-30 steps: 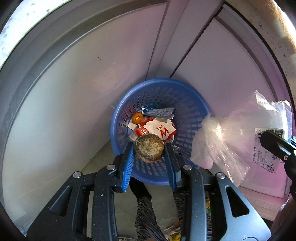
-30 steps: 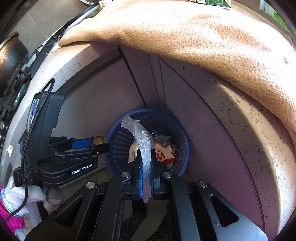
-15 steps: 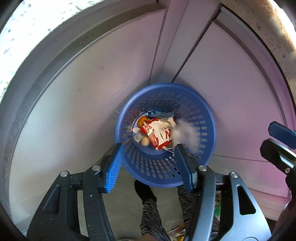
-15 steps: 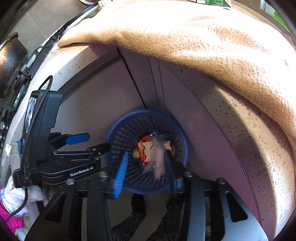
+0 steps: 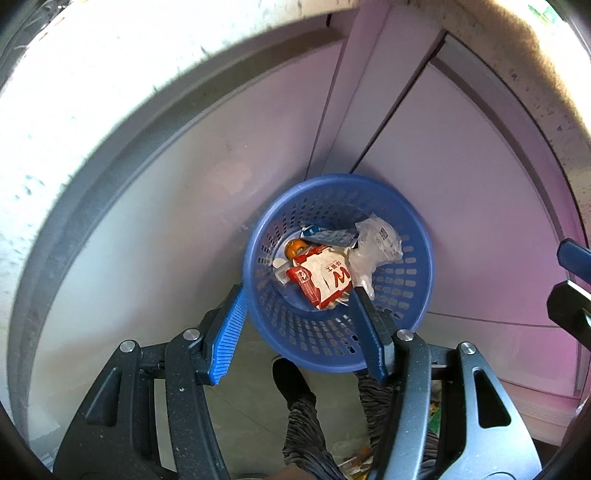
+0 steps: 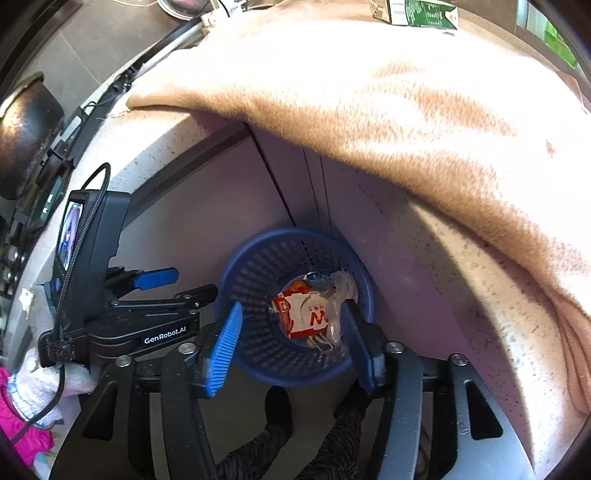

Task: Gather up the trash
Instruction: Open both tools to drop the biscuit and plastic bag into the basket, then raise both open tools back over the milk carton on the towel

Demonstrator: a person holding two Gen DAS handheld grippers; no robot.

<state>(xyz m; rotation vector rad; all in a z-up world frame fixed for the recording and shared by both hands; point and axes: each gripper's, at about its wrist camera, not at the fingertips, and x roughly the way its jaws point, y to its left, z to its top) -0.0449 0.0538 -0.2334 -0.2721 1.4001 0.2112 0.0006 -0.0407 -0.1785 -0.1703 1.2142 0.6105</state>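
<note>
A blue slotted trash basket (image 5: pixel 410 295) stands on the floor in a cabinet corner; it also shows in the right wrist view (image 6: pixel 255 288). In it lie a red and white wrapper (image 5: pixel 325 280), a clear plastic bag (image 5: pixel 376 247), an orange piece (image 5: pixel 295 247) and a blue packet (image 5: pixel 328 233). My left gripper (image 5: pixel 299 310) is open and empty above the basket. My right gripper (image 6: pixel 293 325) is open and empty above it too; the wrapper (image 6: pixel 306 317) and bag (image 6: pixel 338 295) show between its fingers. The left gripper (image 6: pixel 173 284) appears at the left of the right wrist view.
Pale purple cabinet doors (image 5: pixel 461 184) stand behind the basket under a speckled counter edge (image 6: pixel 461 251). A tan cloth (image 6: pixel 369 92) covers the counter, with a green box (image 6: pixel 417 11) at its far edge. The person's legs and shoe (image 5: pixel 291 380) are below. A dark pot (image 6: pixel 26 133) sits at left.
My left gripper opened and dropped a round brown piece into the basket. My right gripper opened and let go of the clear plastic bag, which now lies in the basket. Both grippers rose slightly.
</note>
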